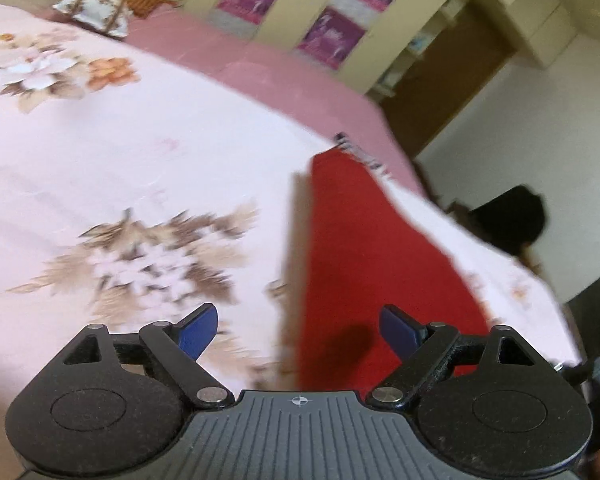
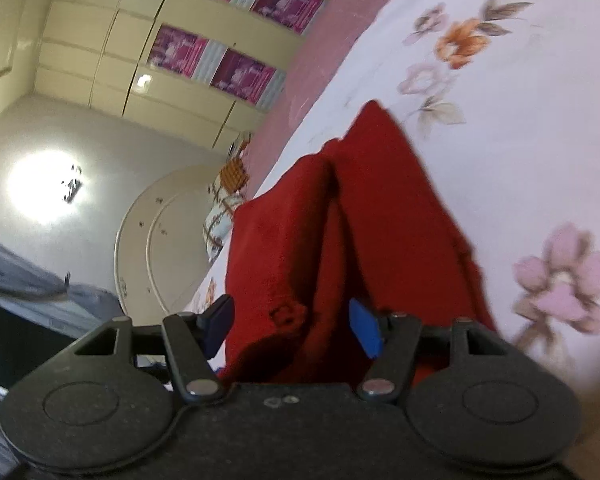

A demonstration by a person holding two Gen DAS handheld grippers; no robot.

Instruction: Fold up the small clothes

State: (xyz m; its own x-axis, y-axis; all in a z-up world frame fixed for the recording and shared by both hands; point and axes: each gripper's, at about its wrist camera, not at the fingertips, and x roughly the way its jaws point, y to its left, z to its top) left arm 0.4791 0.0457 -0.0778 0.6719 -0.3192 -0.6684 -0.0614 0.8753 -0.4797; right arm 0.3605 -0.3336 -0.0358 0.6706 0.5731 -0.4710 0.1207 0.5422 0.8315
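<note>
A red garment (image 1: 376,248) lies flat on the pink floral bedsheet (image 1: 120,152), near the bed's right edge. My left gripper (image 1: 298,330) is open and empty, hovering just above the garment's near left edge. In the right wrist view the same red garment (image 2: 380,216) lies partly folded, with a raised fold of cloth (image 2: 284,240) running between the blue pads. My right gripper (image 2: 292,326) is open with the jaws on either side of that fold, not closed on it.
A patterned pillow (image 1: 96,8) lies at the head of the bed. A cream wardrobe with purple panels (image 1: 332,36) stands behind the bed. A dark object (image 1: 512,220) sits on the floor beyond the bed's right edge, and a wooden door (image 1: 448,80) is beyond it.
</note>
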